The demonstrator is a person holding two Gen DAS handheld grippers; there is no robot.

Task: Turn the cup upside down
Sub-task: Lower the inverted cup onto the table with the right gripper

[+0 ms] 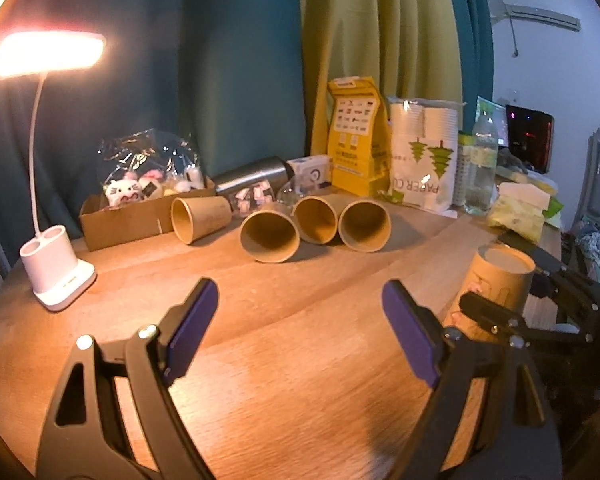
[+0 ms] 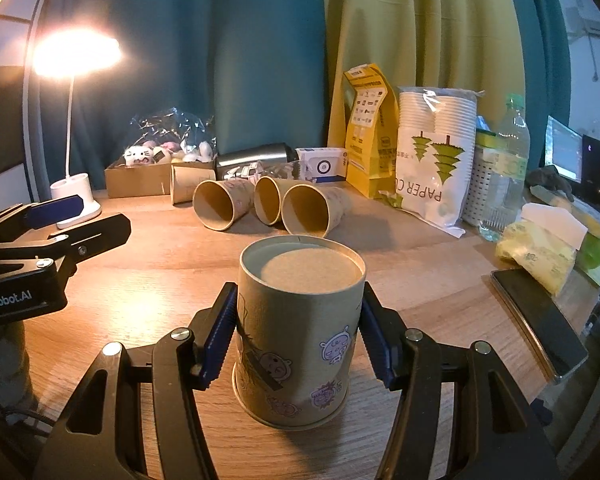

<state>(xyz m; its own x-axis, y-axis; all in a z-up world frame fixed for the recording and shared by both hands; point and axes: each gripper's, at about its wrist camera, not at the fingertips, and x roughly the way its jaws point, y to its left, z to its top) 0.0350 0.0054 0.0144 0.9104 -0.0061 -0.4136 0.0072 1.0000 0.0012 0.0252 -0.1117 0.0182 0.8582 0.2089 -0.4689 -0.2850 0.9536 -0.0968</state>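
now cup inverted on table, apparently between right hand-held gripper pads.

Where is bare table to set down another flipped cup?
Bare wood lies between the left gripper, the desk lamp and the lying cups. The right gripper flanks the flipped cup further right. Behind, the paper cup pack and water bottle crowd it.
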